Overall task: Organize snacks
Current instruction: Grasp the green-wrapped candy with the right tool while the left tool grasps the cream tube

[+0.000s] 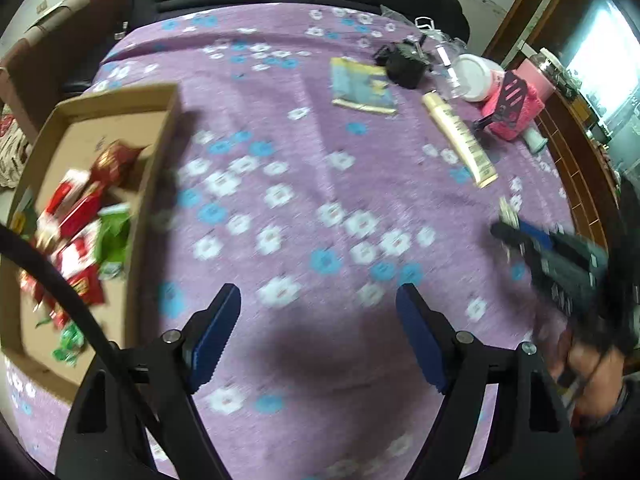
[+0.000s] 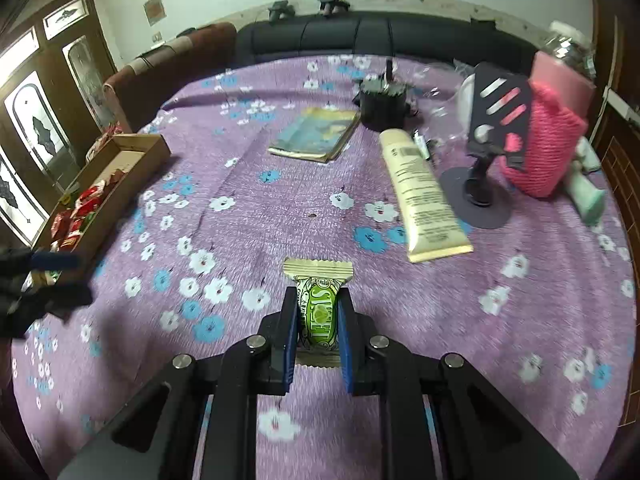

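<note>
A cardboard box [image 1: 158,136] sits at the left on the purple flowered cloth and holds several red and green snack packets [image 1: 80,216]. It also shows in the right wrist view [image 2: 132,168]. My left gripper [image 1: 318,304] is open and empty over bare cloth to the right of the box. My right gripper [image 2: 318,300] is shut on a green and cream snack packet [image 2: 320,312], held just above the cloth. The right gripper shows blurred at the right of the left wrist view [image 1: 508,228], and the left gripper at the left of the right wrist view [image 2: 68,276].
A thin booklet [image 2: 316,134], a cream tube [image 2: 424,196], a black device [image 2: 382,98], a pink woven bottle holder [image 2: 548,136] with a black phone stand [image 2: 488,136] and a pale green tube [image 2: 586,196] lie at the far side. A dark sofa backs the table.
</note>
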`<move>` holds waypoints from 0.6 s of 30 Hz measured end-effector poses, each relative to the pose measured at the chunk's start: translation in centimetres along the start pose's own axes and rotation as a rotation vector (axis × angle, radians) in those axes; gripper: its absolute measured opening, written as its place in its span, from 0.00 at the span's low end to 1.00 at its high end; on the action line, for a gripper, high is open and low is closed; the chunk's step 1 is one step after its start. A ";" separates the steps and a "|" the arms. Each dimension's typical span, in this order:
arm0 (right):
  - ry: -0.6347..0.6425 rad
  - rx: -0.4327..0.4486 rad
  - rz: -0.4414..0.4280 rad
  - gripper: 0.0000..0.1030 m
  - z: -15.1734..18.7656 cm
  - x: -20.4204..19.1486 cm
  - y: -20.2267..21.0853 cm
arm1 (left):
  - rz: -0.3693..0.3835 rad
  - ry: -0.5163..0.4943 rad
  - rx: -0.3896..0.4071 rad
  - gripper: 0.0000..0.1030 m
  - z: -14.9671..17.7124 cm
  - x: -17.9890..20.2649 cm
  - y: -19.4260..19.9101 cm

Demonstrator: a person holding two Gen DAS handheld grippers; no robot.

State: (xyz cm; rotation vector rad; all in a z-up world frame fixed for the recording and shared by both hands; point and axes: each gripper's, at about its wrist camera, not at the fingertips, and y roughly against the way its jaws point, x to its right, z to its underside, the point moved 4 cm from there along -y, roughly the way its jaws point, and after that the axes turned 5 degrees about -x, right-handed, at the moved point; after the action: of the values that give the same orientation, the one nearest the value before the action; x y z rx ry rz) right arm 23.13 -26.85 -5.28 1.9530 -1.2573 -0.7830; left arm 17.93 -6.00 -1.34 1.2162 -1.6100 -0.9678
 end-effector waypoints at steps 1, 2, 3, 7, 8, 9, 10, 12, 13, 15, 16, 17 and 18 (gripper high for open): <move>-0.007 0.005 -0.003 0.16 0.3 0.1 0.5 | 0.015 0.006 -0.003 0.78 -0.7 0.7 -0.3; -0.016 0.010 -0.005 0.16 0.6 0.4 1.0 | 0.027 0.014 -0.005 0.78 -1.3 1.3 -0.5; -0.021 0.014 0.003 0.16 1.1 0.7 1.5 | 0.031 0.029 -0.006 0.78 -2.2 2.0 -0.8; -0.028 0.022 0.027 0.16 2.6 1.7 3.3 | 0.051 0.060 -0.017 0.80 -5.8 5.9 -2.9; -0.041 0.023 0.025 0.16 3.1 2.0 3.7 | 0.052 0.057 -0.017 0.80 -6.5 6.8 -3.4; -0.058 0.023 0.021 0.16 3.6 2.4 4.0 | 0.054 0.051 -0.020 0.80 -7.6 8.3 -4.3; -0.062 0.023 0.027 0.16 4.0 2.7 4.3 | 0.053 0.057 -0.026 0.80 -8.4 9.2 -5.1; -0.085 0.028 0.025 0.16 4.7 3.3 4.8 | 0.044 0.065 -0.044 0.80 -9.6 10.8 -6.7; -0.101 0.034 0.023 0.16 5.1 3.7 5.2 | 0.043 0.073 -0.052 0.80 -10.2 11.7 -7.6; -0.129 0.050 0.015 0.16 5.4 4.3 5.7 | 0.013 0.070 -0.051 0.80 -11.0 12.9 -8.8; -0.142 0.058 0.009 0.16 5.6 4.6 6.0 | 0.006 0.065 -0.046 0.80 -11.4 13.6 -9.3; -0.149 0.065 0.006 0.16 5.7 4.9 6.2 | -0.003 0.064 -0.040 0.80 -11.7 14.1 -9.6; -0.154 0.074 0.006 0.16 5.7 5.1 6.4 | -0.013 0.061 -0.039 0.80 -12.0 14.6 -10.1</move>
State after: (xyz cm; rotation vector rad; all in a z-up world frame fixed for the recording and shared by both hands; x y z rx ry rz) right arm 17.20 -34.77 -4.20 1.9772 -1.3994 -0.9108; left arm 30.17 -23.38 -4.28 1.2203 -1.5305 -0.9568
